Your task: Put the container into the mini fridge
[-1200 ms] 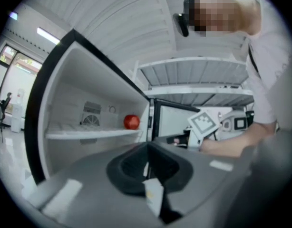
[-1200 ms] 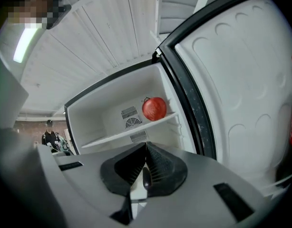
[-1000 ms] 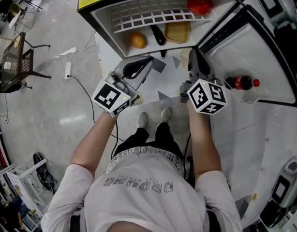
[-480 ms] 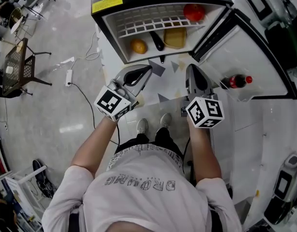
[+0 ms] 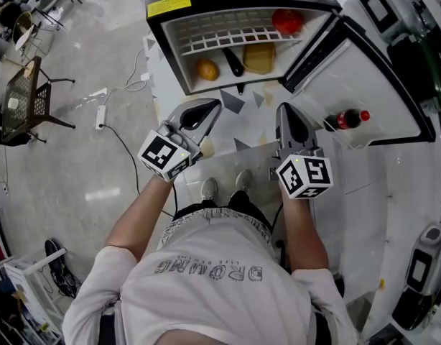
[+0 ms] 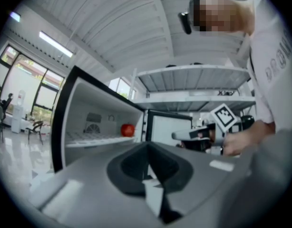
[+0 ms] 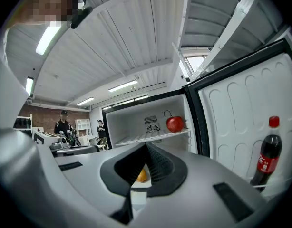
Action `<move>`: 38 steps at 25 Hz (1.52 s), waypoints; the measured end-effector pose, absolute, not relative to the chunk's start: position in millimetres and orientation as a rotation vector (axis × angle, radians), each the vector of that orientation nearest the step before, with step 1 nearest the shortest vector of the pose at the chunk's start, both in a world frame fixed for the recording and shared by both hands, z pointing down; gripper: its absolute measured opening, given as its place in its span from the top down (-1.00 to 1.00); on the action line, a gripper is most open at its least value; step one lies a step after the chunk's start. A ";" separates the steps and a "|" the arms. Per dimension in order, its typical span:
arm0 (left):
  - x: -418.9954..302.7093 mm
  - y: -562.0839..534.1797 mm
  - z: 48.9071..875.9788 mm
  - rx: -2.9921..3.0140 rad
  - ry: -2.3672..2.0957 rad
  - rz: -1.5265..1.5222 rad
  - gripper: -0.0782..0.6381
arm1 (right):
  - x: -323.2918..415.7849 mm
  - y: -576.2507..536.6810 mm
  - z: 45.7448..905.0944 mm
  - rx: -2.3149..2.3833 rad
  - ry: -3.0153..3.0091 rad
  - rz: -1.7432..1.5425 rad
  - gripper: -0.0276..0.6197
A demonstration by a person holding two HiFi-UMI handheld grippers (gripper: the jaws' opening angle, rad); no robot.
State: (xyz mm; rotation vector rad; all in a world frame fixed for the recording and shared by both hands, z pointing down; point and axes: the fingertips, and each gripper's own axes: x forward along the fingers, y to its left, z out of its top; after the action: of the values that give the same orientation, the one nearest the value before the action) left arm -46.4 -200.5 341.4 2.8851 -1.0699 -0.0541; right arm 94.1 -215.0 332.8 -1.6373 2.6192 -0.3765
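The mini fridge [image 5: 206, 6] stands open in front of me. A yellow container [image 5: 259, 57] rests inside it on the lower level, beside a black object [image 5: 233, 62] and an orange [image 5: 206, 69]. A red apple [image 5: 286, 21] sits on the wire shelf [image 5: 228, 31]. My left gripper [image 5: 215, 105] and right gripper [image 5: 284, 111] hover side by side just short of the fridge opening, both shut with nothing in them. In the right gripper view the jaws [image 7: 146, 146] meet in front of the orange [image 7: 142, 175] and the apple [image 7: 175, 124]. The left gripper [image 6: 147, 146] points past the apple [image 6: 128, 129].
The fridge door [image 5: 364, 85] swings open to the right and holds a cola bottle [image 5: 344, 118] in its rack. A power strip and cable [image 5: 102, 110] lie on the floor at left, near a chair [image 5: 23, 95]. Two people [image 7: 65, 125] stand far off.
Both grippers have drawn back a little from the fridge, the right one more. They stay shut and empty. The container has not moved.
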 end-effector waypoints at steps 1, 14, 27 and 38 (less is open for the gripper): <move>-48.2 -199.3 340.6 2.885 -1.074 -0.057 0.77 | 93.3 -213.4 331.1 -1.635 2.624 -0.368 0.91; -65.1 -190.5 332.3 2.866 -1.109 -0.092 0.77 | 78.7 -198.5 318.2 -1.597 2.689 -0.283 0.91; -67.6 -192.0 331.1 2.867 -1.110 -0.100 0.77 | 77.5 -198.7 322.5 -1.601 2.702 -0.290 0.91; -67.2 -197.1 332.4 2.865 -1.111 -0.093 0.77 | 76.3 -204.5 325.7 -1.589 2.717 -0.295 0.91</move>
State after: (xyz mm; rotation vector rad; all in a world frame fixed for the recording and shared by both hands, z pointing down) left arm -67.2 -197.1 332.4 2.8647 -1.1108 -0.0930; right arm 76.3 -204.5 325.7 -1.5889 2.7168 -0.2955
